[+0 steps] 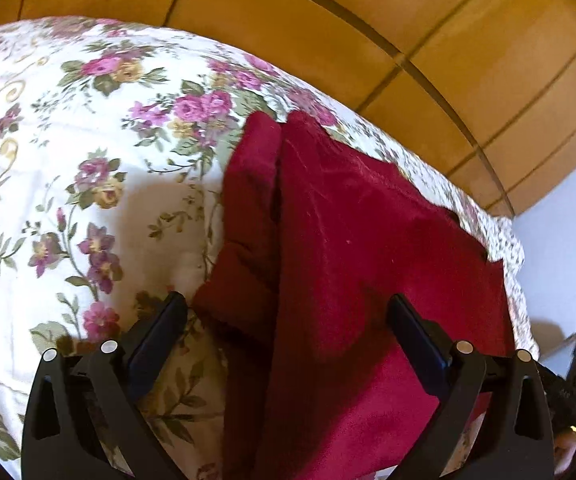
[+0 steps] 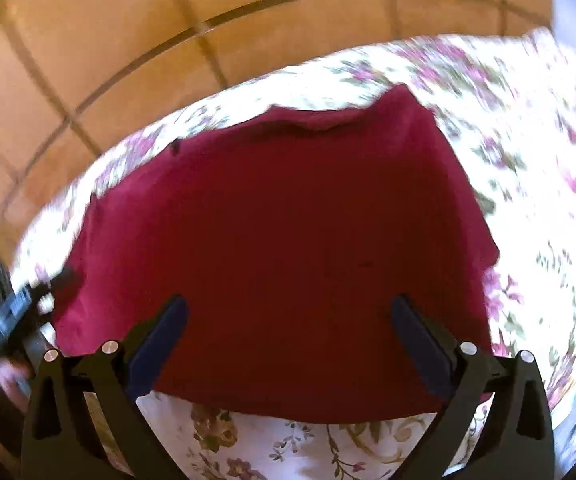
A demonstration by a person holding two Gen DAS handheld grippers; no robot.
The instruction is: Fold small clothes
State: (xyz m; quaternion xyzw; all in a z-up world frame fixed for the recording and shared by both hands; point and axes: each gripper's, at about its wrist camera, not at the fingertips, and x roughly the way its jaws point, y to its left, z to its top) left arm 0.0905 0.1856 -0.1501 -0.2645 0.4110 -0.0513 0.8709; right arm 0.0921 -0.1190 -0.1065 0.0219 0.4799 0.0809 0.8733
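Hovering spread and empty, left gripper (image 1: pixel 288 316) and right gripper (image 2: pixel 288 316) face the red garment (image 2: pixel 271 240); pinch its near hem squarely, probably at both corners.

Motion blur smears the floral bedspread (image 2: pixel 528 152) toward two o'clock; the red garment (image 1: pixel 348 260) runs off at six.

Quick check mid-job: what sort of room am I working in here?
Probably a bedroom: the red garment lies on a padded floral bedspread, with panelled wooden wardrobe-like doors right behind it.
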